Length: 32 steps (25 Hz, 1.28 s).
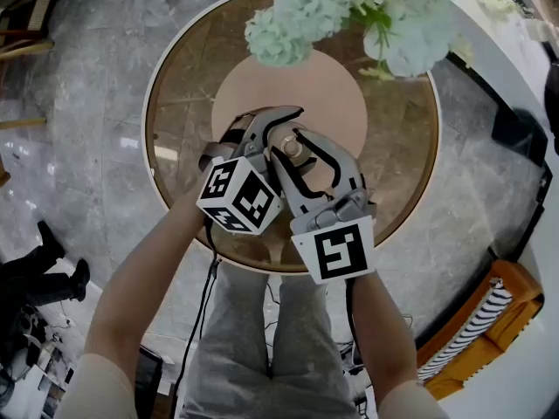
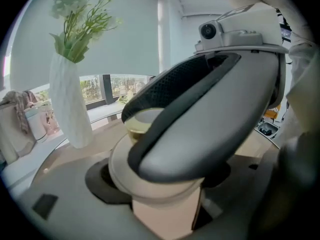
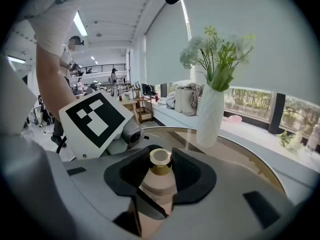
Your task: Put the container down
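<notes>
Over the middle of the round glass table (image 1: 397, 151), both grippers meet around one small container (image 1: 291, 149). It is a pale pink bottle (image 3: 157, 186) with a gold neck and a white top. My right gripper (image 3: 160, 171) has its black pads against the bottle's shoulder on both sides. In the left gripper view, the pink body (image 2: 167, 211) fills the gap of my left gripper (image 2: 160, 184). The right gripper's grey jaw crosses in front and hides the bottle's top. From the head view, the left gripper (image 1: 281, 133) and right gripper (image 1: 295, 162) overlap, and the bottle's base is hidden.
A white vase (image 3: 210, 116) of pale green flowers (image 1: 349, 7) stands on the table's far side. A pinkish disc (image 1: 341, 94) lies under the glass at its centre. Grey marble floor surrounds the table, with an orange striped seat (image 1: 485, 317) at the lower right.
</notes>
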Each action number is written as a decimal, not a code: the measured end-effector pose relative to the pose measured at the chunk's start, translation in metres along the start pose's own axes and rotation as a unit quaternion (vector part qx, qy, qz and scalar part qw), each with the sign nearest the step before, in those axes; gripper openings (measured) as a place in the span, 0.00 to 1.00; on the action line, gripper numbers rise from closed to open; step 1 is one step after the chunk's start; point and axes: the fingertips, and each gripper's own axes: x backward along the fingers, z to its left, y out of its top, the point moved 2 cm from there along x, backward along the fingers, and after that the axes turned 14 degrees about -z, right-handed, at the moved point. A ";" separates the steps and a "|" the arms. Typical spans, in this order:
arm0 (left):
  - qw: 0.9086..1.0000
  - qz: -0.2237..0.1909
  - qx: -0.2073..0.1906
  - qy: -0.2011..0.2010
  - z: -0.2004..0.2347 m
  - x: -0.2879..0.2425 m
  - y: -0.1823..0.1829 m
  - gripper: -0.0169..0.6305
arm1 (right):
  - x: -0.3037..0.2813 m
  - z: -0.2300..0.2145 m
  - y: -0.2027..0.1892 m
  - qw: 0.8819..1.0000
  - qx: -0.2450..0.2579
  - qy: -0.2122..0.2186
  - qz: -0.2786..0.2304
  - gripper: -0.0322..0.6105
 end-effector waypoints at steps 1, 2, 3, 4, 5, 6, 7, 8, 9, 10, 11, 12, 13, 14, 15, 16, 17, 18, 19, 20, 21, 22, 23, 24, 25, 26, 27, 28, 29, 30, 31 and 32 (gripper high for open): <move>1.000 0.000 -0.001 0.000 0.000 0.001 0.000 0.55 | 0.000 0.002 -0.001 1.000 0.008 0.004 0.000 0.27; 1.000 0.001 -0.002 0.001 -0.001 0.002 0.000 0.55 | 0.001 0.004 -0.001 1.000 0.015 0.006 0.000 0.27; 1.000 0.003 -0.003 0.002 -0.001 0.002 0.000 0.55 | 0.001 0.005 -0.002 1.000 0.019 0.007 -0.002 0.27; 1.000 0.007 -0.005 0.003 -0.001 0.003 0.000 0.55 | 0.002 0.005 -0.002 1.000 0.019 0.006 -0.005 0.27; 1.000 0.011 -0.006 0.005 -0.001 0.002 -0.001 0.55 | 0.002 0.005 -0.003 1.000 0.018 0.004 -0.006 0.27; 1.000 0.014 -0.006 0.007 -0.001 0.002 -0.001 0.55 | 0.002 0.005 -0.003 1.000 0.016 0.003 -0.006 0.27; 1.000 0.015 -0.003 0.009 -0.001 0.003 -0.002 0.55 | 0.002 0.005 -0.003 1.000 0.013 0.001 -0.007 0.27; 1.000 0.015 0.002 0.012 -0.001 0.003 -0.002 0.55 | 0.002 0.005 -0.003 1.000 0.011 -0.001 -0.007 0.27; 1.000 0.014 0.007 0.014 -0.001 0.004 -0.001 0.55 | 0.002 0.005 -0.003 1.000 0.010 -0.002 -0.007 0.27; 1.000 0.013 0.013 0.016 -0.001 0.005 -0.001 0.55 | 0.003 0.005 -0.003 1.000 0.010 -0.003 -0.006 0.27; 1.000 0.012 0.017 0.017 -0.001 0.006 0.000 0.55 | 0.003 0.005 -0.003 1.000 0.010 -0.003 -0.005 0.27; 1.000 0.011 0.022 0.019 -0.001 0.007 0.001 0.55 | 0.004 0.005 -0.002 1.000 0.010 -0.004 -0.005 0.27; 0.999 0.011 0.026 0.021 -0.001 0.009 0.001 0.55 | 0.004 0.004 -0.001 1.000 0.007 -0.004 -0.006 0.27; 0.999 0.012 0.031 0.023 -0.001 0.011 0.002 0.55 | 0.005 0.004 0.001 1.000 0.001 -0.004 -0.009 0.28; 0.999 0.014 0.034 0.024 -0.002 0.014 0.002 0.55 | 0.005 0.004 0.003 1.000 -0.006 -0.005 -0.014 0.28; 0.999 0.015 0.037 0.025 -0.002 0.016 0.003 0.55 | 0.006 0.003 0.006 1.000 -0.013 -0.006 -0.018 0.29; 0.999 0.017 0.039 0.026 -0.002 0.018 0.004 0.55 | 0.007 0.002 0.008 1.000 -0.019 -0.008 -0.022 0.29; 0.999 0.018 0.041 0.027 -0.002 0.020 0.005 0.55 | 0.008 0.001 0.011 0.999 -0.023 -0.011 -0.025 0.30; 0.998 0.018 0.045 0.028 -0.002 0.023 0.007 0.55 | 0.010 0.000 0.014 0.999 -0.026 -0.013 -0.028 0.30; 0.998 0.016 0.051 0.030 -0.002 0.026 0.009 0.55 | 0.011 -0.001 0.017 0.999 -0.030 -0.016 -0.032 0.30; 0.998 0.014 0.057 0.033 -0.003 0.029 0.011 0.55 | 0.014 -0.002 0.022 0.999 -0.035 -0.018 -0.037 0.30; 0.997 0.011 0.064 0.036 -0.004 0.034 0.014 0.55 | 0.016 -0.003 0.027 0.998 -0.043 -0.021 -0.042 0.30; 0.997 0.008 0.070 0.040 -0.004 0.039 0.017 0.55 | 0.019 -0.004 0.033 0.997 -0.053 -0.024 -0.047 0.30; 0.996 0.004 0.075 0.046 -0.004 0.044 0.021 0.55 | 0.022 -0.006 0.038 0.996 -0.062 -0.028 -0.050 0.30; 0.995 0.000 0.079 0.053 -0.003 0.049 0.025 0.55 | 0.025 -0.009 0.043 0.996 -0.066 -0.033 -0.052 0.30; 0.995 -0.004 0.082 0.061 -0.001 0.053 0.030 0.55 | 0.028 -0.013 0.049 0.996 -0.066 -0.039 -0.053 0.29; 0.994 -0.010 0.085 0.069 0.002 0.058 0.035 0.55 | 0.031 -0.017 0.056 0.996 -0.061 -0.045 -0.054 0.24; 0.993 -0.016 0.087 0.078 0.004 0.063 0.042 0.55 | 0.034 -0.021 0.063 0.995 -0.057 -0.053 -0.055 0.21; 0.992 -0.023 0.090 0.087 0.007 0.069 0.049 0.55 | 0.038 -0.024 0.071 0.995 -0.055 -0.060 -0.058 0.19; 0.991 -0.031 0.091 0.097 0.010 0.074 0.057 0.55 | 0.041 -0.027 0.078 0.995 -0.054 -0.066 -0.060 0.17; 0.989 -0.040 0.092 0.108 0.013 0.080 0.067 0.55 | 0.044 -0.029 0.087 0.994 -0.052 -0.071 -0.063 0.15; 0.987 -0.047 0.093 0.119 0.018 0.087 0.078 0.55 | 0.048 -0.032 0.095 0.994 -0.050 -0.075 -0.067 0.15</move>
